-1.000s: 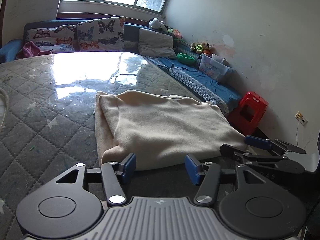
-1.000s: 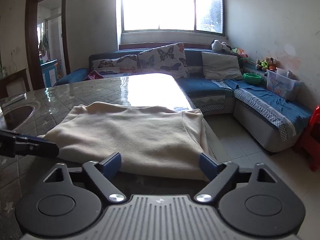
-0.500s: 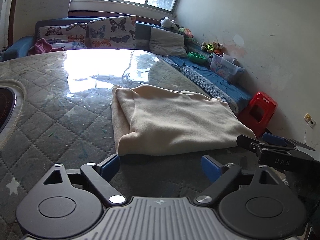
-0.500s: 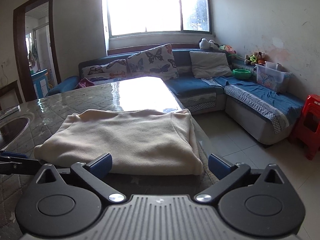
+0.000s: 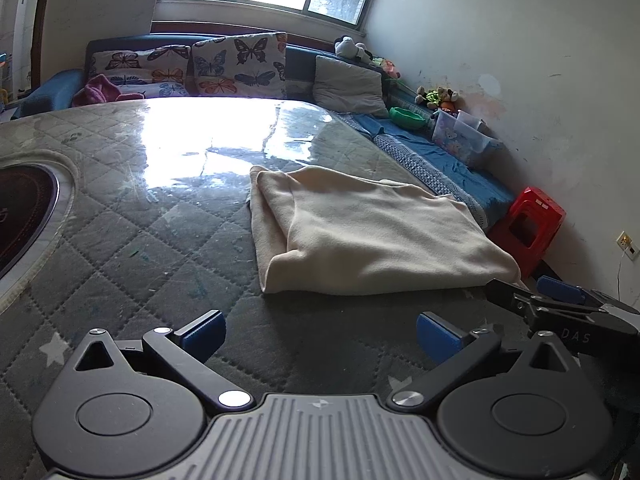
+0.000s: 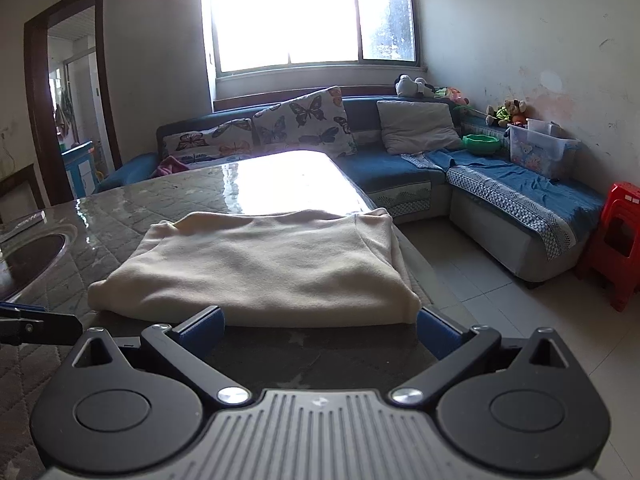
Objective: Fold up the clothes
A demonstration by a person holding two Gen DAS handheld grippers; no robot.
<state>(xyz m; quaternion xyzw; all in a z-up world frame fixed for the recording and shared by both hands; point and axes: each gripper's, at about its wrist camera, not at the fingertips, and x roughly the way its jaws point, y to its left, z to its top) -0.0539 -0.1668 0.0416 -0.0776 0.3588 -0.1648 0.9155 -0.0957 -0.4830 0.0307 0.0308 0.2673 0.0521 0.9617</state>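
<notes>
- Lying folded as a cream garment (image 5: 380,236) on the quilted surface (image 5: 140,248), near its 3 o'clock edge.
- Hovering at 6 o'clock of the garment, just short of it: left gripper (image 5: 320,330), jaws spread wide, holding nothing.
- Hovering at the garment's near hem: right gripper (image 6: 320,330), jaws likewise wide apart, gripping nothing.

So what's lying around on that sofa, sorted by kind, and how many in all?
Butterfly cushions: 2
Plain grey cushion: 1
Green bowl: 1
Clear plastic boxes: 2
Pink cloth: 1
Total: 7, leaving out the soft toys, which are too small to count.
</notes>
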